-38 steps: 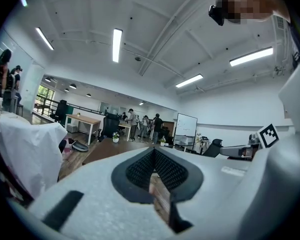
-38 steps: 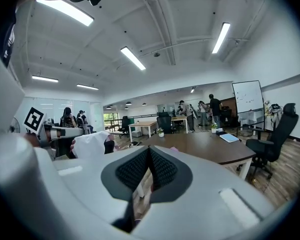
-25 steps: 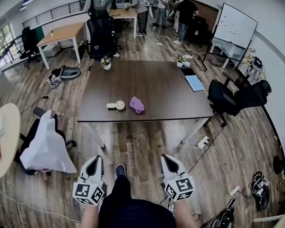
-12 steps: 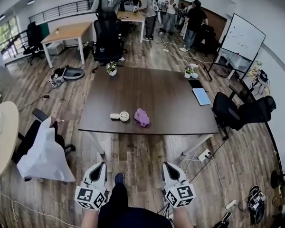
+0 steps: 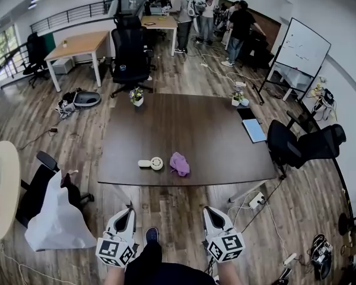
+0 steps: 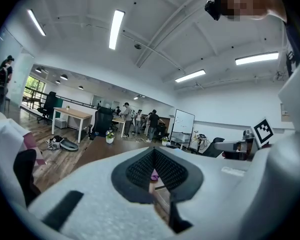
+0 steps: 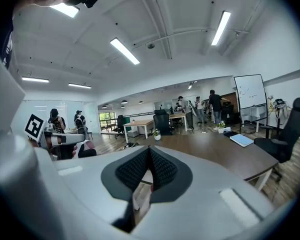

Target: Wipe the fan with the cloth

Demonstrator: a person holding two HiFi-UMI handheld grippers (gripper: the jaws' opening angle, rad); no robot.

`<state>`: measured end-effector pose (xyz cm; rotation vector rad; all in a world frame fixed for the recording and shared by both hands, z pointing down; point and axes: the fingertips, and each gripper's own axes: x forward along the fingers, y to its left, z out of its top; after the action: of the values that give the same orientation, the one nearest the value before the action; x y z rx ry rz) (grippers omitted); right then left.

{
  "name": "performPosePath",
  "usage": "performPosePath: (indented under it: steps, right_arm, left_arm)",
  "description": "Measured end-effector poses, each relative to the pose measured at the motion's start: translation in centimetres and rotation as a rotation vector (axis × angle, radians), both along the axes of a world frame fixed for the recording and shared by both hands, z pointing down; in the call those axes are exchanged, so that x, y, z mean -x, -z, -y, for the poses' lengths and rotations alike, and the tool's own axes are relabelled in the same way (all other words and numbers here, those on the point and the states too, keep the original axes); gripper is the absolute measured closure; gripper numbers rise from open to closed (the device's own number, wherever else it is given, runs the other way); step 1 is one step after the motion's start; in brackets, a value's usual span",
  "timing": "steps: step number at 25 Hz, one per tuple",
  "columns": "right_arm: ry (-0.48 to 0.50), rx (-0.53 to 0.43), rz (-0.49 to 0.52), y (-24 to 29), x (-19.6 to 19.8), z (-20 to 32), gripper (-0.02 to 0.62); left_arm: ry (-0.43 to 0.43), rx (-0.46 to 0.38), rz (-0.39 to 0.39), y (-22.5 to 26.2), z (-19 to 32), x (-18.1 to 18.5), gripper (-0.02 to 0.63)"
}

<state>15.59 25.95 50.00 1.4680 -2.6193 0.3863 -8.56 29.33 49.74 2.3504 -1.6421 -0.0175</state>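
Observation:
A small white fan [image 5: 151, 163] lies near the front edge of the dark table [image 5: 190, 123], with a purple cloth [image 5: 179, 164] bunched just to its right. My left gripper [image 5: 129, 209] and right gripper [image 5: 206, 209] are held side by side over the wooden floor, well short of the table. Both are shut with nothing between the jaws. In the left gripper view the shut left gripper [image 6: 153, 150] points at the table, and a bit of the cloth [image 6: 154, 174] shows below the tips. The right gripper [image 7: 149, 149] faces the table [image 7: 215, 151] too.
Two small potted plants [image 5: 136, 97] [image 5: 238, 98] and a blue notebook [image 5: 254, 130] sit on the table's far part. Black chairs [image 5: 302, 147] stand at its right, a chair draped in white [image 5: 53, 215] and a round table [image 5: 0, 183] at left. A power strip [image 5: 256, 199] lies on the floor.
The person has walked toward the table, so the fan and cloth appear nearer. Both grippers moved forward with the person and stayed shut.

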Motion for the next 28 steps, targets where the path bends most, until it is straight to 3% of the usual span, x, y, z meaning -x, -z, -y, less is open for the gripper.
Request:
performPosePath:
  steps: [5, 14, 28]
  right_arm:
    - [-0.04, 0.007, 0.028, 0.7, 2.5, 5.5, 0.584]
    - [-0.115, -0.011, -0.008, 1.6, 5.7, 13.6, 0.584]
    - [-0.144, 0.027, -0.02, 0.1, 6.4, 18.3, 0.584]
  left_arm:
    - [-0.015, -0.007, -0.011, 0.8, 5.8, 3.2, 0.611]
    - [-0.082, -0.014, -0.033, 1.1, 15.3, 7.0, 0.611]
    - [-0.135, 0.025, -0.06, -0.6, 21.3, 6.7, 0.611]
